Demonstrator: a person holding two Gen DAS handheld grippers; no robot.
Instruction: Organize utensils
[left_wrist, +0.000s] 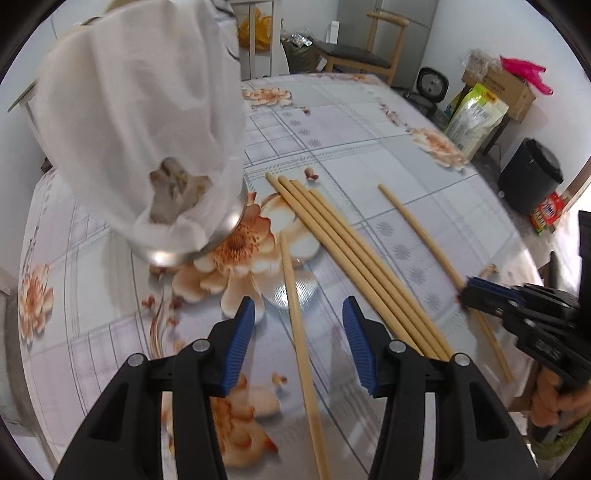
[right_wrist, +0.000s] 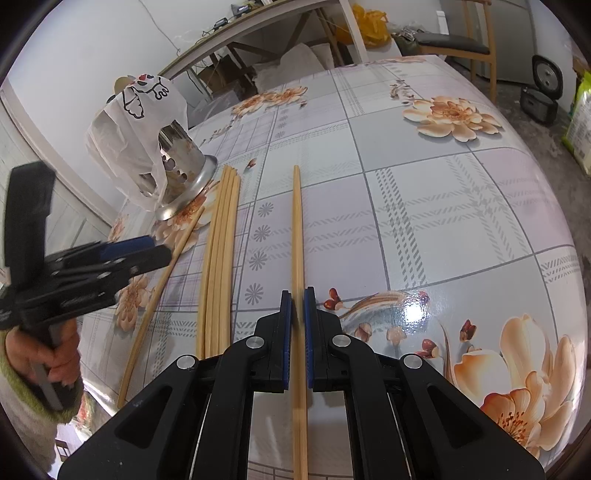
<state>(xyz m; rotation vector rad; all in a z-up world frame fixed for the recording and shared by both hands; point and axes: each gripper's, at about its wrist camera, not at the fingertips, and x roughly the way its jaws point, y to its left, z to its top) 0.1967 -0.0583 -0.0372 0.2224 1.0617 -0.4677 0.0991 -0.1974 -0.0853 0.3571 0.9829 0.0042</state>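
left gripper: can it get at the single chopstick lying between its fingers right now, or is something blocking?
Probably yes. The left gripper is open, its fingers straddle the lone chopstick, and nothing lies over it. The bundle of chopsticks lies apart to the right, and the right gripper is shut on another chopstick.

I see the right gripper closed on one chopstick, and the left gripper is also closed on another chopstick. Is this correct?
Not quite. The right gripper is closed on one chopstick, but the left gripper is open: the left wrist view shows its fingers spread either side of another chopstick lying on the table.
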